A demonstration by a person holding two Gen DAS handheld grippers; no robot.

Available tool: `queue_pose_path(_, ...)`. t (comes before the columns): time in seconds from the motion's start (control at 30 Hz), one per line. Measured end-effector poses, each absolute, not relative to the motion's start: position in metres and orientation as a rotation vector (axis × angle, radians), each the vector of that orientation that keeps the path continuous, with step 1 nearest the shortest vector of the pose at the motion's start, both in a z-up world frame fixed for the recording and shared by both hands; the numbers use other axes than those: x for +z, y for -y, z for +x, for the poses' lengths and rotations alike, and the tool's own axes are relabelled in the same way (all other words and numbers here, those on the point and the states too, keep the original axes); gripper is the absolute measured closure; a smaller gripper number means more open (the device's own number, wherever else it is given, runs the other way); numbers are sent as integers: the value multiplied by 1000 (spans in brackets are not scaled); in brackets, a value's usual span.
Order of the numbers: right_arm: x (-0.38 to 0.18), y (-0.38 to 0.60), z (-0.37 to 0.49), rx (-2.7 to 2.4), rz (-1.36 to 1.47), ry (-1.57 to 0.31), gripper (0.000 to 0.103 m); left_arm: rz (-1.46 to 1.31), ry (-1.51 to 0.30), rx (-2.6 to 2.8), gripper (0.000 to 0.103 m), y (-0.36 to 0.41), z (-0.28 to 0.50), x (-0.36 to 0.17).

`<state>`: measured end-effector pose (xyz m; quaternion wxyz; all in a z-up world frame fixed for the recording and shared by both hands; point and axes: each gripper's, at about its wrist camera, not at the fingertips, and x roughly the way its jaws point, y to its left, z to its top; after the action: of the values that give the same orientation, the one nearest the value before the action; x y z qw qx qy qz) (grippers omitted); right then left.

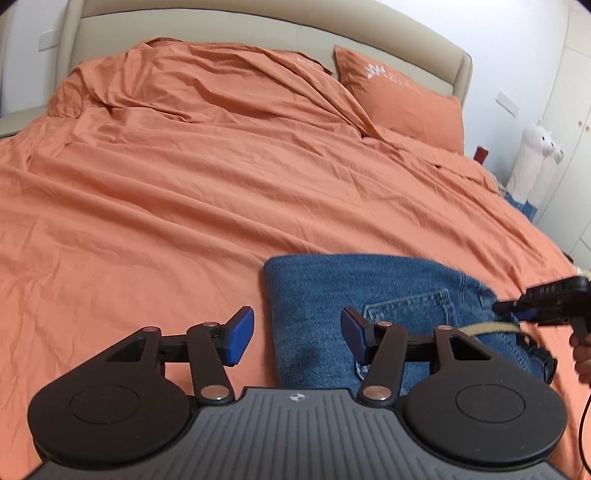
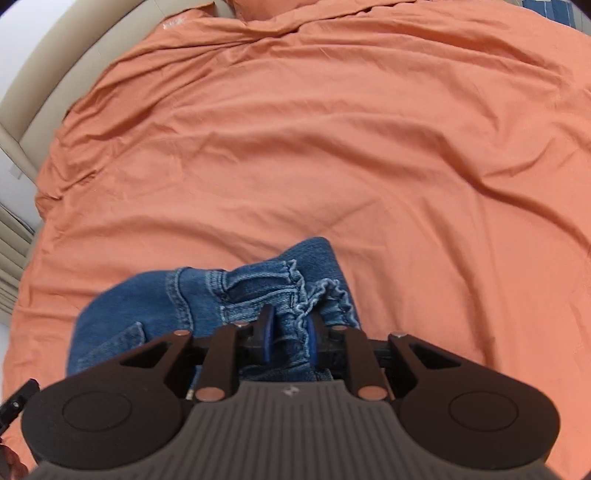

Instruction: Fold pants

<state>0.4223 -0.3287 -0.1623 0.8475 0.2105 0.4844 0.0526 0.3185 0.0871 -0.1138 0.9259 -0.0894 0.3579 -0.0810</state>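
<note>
Blue denim pants (image 1: 332,291) lie folded into a compact bundle on the orange bed cover (image 1: 184,206), back pocket up. My left gripper (image 1: 297,334) is open and empty, hovering over the bundle's left edge. My right gripper (image 2: 290,334) is shut on the bunched waistband end of the pants (image 2: 258,288); it also shows in the left wrist view (image 1: 517,308) at the bundle's right end.
An orange pillow (image 1: 402,99) and a rumpled duvet lie by the beige headboard (image 1: 258,22). A white plush toy (image 1: 535,158) stands beside the bed on the right. A tan strap (image 1: 487,326) runs by the right gripper.
</note>
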Motion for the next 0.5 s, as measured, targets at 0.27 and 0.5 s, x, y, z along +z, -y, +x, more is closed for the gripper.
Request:
queue_pose_path(0.27, -117, 351, 338, 57, 459, -843, 64, -32, -765, -294, 40, -62, 284, -92)
queue_pose_path(0.5, -145, 392, 261, -2, 764, -819, 52, 153, -867, -415, 34, -39, 233, -82)
